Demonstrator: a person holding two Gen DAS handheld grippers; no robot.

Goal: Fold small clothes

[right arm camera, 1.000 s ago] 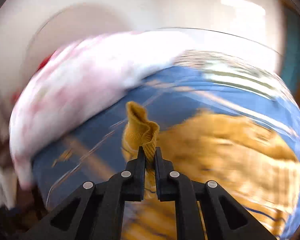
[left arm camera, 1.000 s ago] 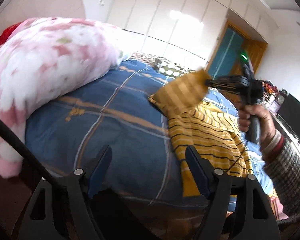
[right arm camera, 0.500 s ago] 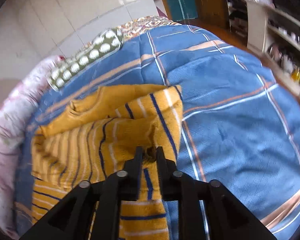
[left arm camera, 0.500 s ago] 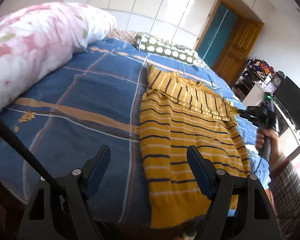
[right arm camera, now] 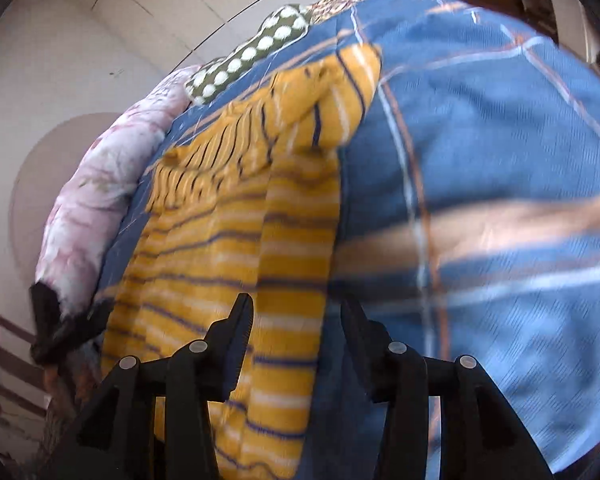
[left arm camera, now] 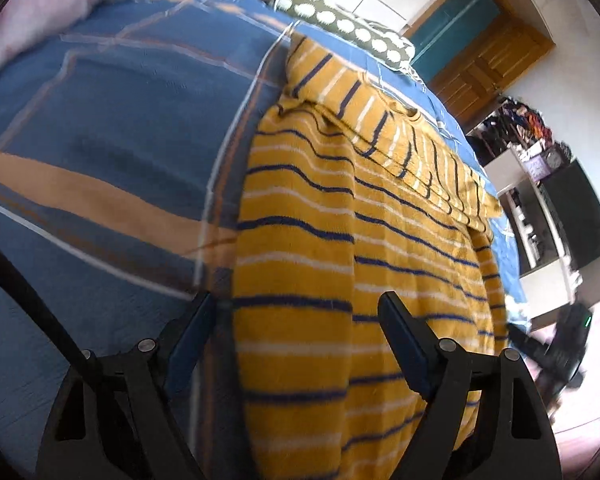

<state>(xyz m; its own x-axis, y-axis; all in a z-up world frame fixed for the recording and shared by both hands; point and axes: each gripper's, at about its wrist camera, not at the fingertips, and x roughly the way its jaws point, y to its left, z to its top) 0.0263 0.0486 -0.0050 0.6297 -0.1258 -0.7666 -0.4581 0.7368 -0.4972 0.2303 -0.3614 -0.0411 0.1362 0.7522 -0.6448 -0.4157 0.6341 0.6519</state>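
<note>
A yellow sweater with navy and white stripes (left arm camera: pixel 340 240) lies flat on the blue plaid bedspread (left arm camera: pixel 120 120), one sleeve folded across its upper part. My left gripper (left arm camera: pixel 296 316) is open and empty, low over the sweater's lower left edge. My right gripper (right arm camera: pixel 296 320) is open and empty, low over the sweater's (right arm camera: pixel 228 240) lower right edge. The right gripper also shows, blurred, at the right edge of the left wrist view (left arm camera: pixel 556 348).
A pink floral duvet (right arm camera: pixel 100 184) is bunched along the far side of the bed. A green polka-dot pillow (left arm camera: pixel 340 24) lies at the head. A wooden door (left arm camera: pixel 488 68) and shelves with a dark screen (left arm camera: pixel 580 208) stand beyond the bed.
My right gripper let go of the sleeve, opened and dropped toward the sweater's lower right edge. My left gripper moved closer and lower to the sweater's lower left edge.
</note>
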